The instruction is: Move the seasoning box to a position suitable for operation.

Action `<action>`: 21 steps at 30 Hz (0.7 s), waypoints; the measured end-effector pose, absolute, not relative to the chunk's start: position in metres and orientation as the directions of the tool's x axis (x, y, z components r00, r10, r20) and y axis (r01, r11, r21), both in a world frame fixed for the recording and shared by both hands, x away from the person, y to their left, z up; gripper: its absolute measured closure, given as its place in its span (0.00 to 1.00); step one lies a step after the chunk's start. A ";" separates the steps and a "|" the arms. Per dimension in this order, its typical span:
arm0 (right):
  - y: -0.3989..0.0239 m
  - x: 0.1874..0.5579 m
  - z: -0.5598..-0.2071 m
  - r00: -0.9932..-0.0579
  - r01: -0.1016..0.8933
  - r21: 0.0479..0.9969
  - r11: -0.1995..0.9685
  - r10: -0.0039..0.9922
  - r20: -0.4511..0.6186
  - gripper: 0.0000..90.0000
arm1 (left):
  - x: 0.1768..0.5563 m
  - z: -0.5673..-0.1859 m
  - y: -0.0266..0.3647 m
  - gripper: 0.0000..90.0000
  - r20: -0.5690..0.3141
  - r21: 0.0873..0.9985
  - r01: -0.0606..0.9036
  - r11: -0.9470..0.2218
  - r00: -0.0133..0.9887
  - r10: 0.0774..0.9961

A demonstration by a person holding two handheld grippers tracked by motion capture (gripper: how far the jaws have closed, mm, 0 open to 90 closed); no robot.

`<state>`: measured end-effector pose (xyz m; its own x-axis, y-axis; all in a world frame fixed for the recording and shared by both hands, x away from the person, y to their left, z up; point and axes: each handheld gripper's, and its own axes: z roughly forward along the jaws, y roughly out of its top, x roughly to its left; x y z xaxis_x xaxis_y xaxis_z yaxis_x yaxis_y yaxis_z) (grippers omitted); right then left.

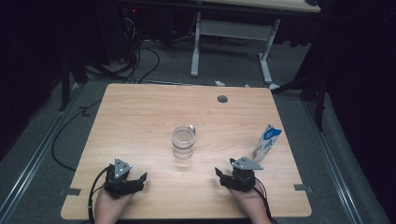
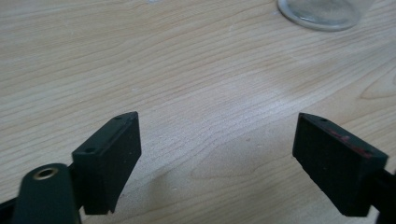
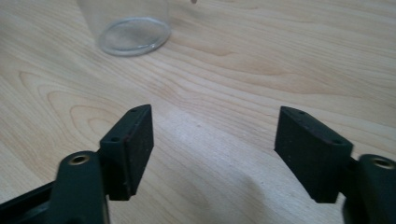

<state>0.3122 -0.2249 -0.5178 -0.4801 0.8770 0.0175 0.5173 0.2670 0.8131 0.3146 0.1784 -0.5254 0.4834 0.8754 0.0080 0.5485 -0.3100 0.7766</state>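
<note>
Near the front edge of the counter [image 1: 140,107] I hold both grippers low over the wood. My left gripper [image 1: 138,179] is toward the front left corner, and its jaws stand wide apart with nothing between them; in the left gripper view [image 2: 217,149] I see bare wood grain between the two black pads. My right gripper [image 1: 224,176] is toward the front right side, and its jaws are also spread wide and hold nothing, as the right gripper view [image 3: 212,140] shows. The glass jar [image 1: 182,143] stands upright about in the middle of the counter, between my two grippers and farther from me, well apart from both. Its clear base shows at the top of each gripper view [image 2: 322,11] [image 3: 133,35]. A milk carton [image 1: 267,141] stands upright near the right edge, just behind my right gripper.
</note>
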 end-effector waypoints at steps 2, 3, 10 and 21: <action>-0.229 0.314 -0.517 -0.483 0.539 0.808 0.238 0.873 0.065 0.34 | 0.315 -0.525 0.177 0.26 -0.004 0.781 0.542 -0.311 0.503 0.865; -0.230 0.313 -0.517 -0.478 0.537 0.810 0.235 0.876 0.063 0.35 | 0.316 -0.525 0.176 0.26 -0.003 0.784 0.535 -0.313 0.509 0.861; -0.232 0.310 -0.515 -0.478 0.525 0.820 0.227 0.876 0.063 0.39 | 0.313 -0.525 0.171 0.41 -0.017 0.808 0.501 -0.309 0.545 0.838; -0.233 0.309 -0.516 -0.493 0.527 0.815 0.241 0.868 0.062 0.42 | 0.307 -0.519 0.165 0.40 -0.017 0.834 0.475 -0.282 0.533 0.846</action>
